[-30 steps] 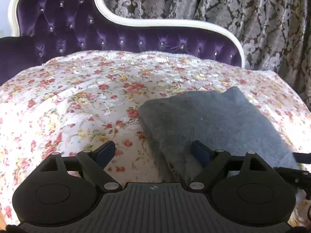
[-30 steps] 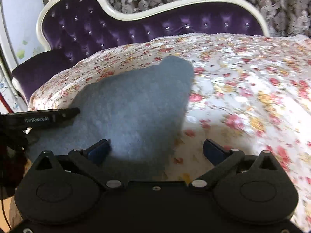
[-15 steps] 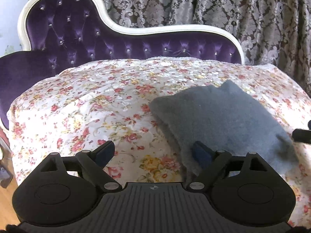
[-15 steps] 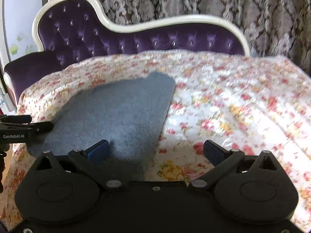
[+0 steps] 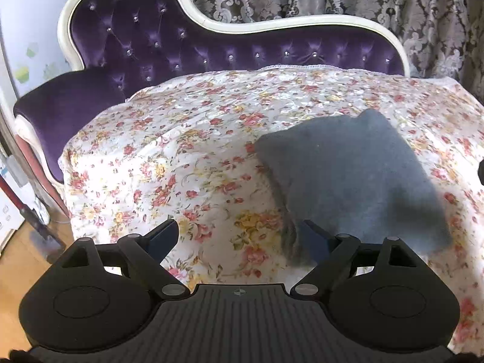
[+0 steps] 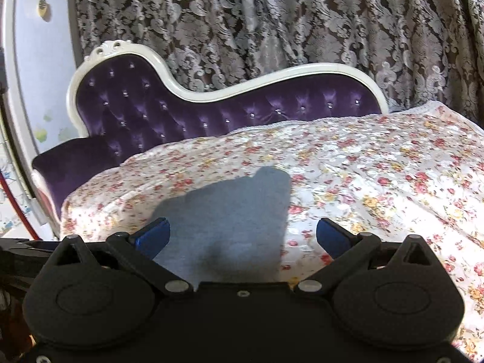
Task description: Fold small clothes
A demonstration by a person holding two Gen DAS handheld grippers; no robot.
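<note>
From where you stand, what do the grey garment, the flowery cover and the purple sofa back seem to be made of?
Grey garment: probably fleece or soft knit; matte, fuzzy surface with blurred edges.
Flowery cover: likely woven or quilted cotton-type cloth; printed roses, slight sheen, soft wrinkles.
Sofa back: looks like velvet; deep glossy purple, button-tufted with shiny studs, in a cream frame, perhaps painted wood.

One folded grey cloth (image 5: 348,178) lies on one floral bedspread (image 5: 187,151) (rose-patterned), in front of one purple tufted headboard (image 5: 187,42); one patterned curtain (image 6: 272,24) hangs behind that headboard; two grippers show.
</note>
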